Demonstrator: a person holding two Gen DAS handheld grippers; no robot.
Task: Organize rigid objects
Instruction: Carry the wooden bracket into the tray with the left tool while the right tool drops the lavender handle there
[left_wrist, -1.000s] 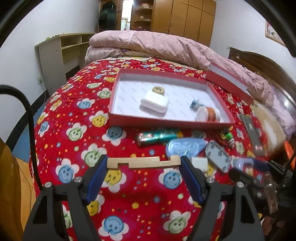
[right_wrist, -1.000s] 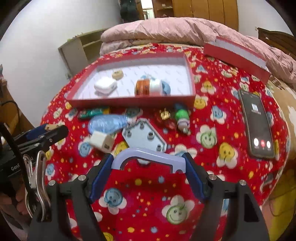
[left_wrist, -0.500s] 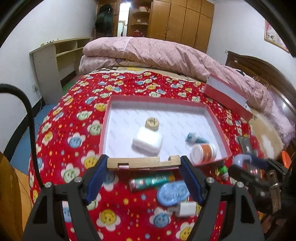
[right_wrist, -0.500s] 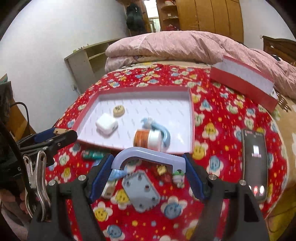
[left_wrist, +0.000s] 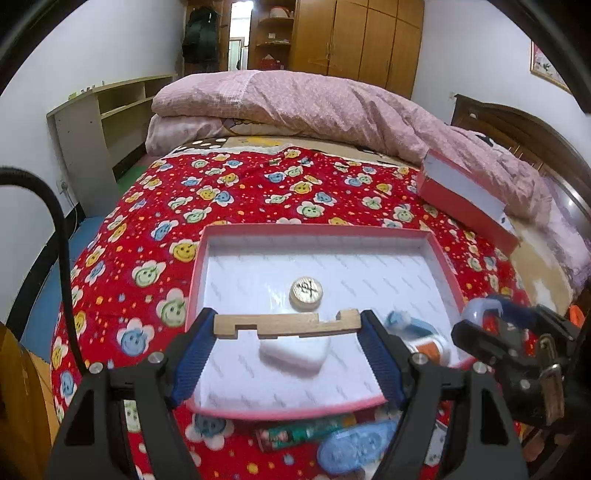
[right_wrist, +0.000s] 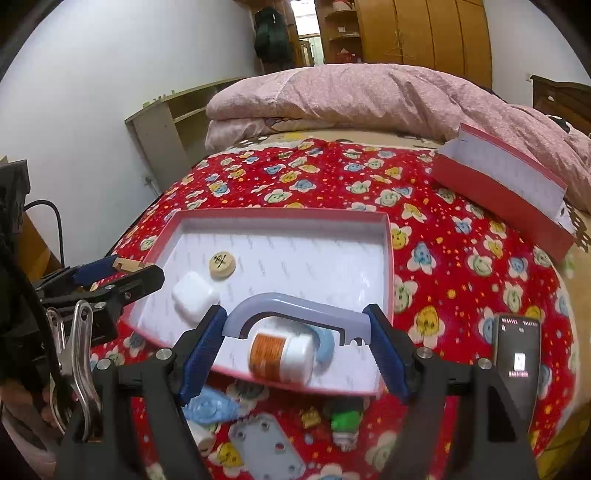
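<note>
Over the red tray (left_wrist: 199, 266) the left gripper (left_wrist: 287, 326) grips a notched wooden bar (left_wrist: 286, 324) end to end between its blue pads, low in the frame. Only this view shows the green tube (left_wrist: 306, 435) lying below the tray's near rim.

The right gripper (right_wrist: 295, 326) clamps a lilac arched handle (right_wrist: 295, 312) the same way, above the tray's near edge. Only its view shows the phone (right_wrist: 517, 354) at lower right, the grey plate (right_wrist: 266, 450) and the small green toy (right_wrist: 345, 421) along the bottom.

In the tray lie a round wooden disc (right_wrist: 222, 265), a white case (right_wrist: 194, 297) and an orange-labelled jar (right_wrist: 280, 354).

Beneath everything lies a red flowered blanket (right_wrist: 443, 258), with the red lid (right_wrist: 498, 192) at upper right against a pink quilt (left_wrist: 314, 99). There are shelves (left_wrist: 103, 122) at left and wooden wardrobes (left_wrist: 354, 40) at the back.
</note>
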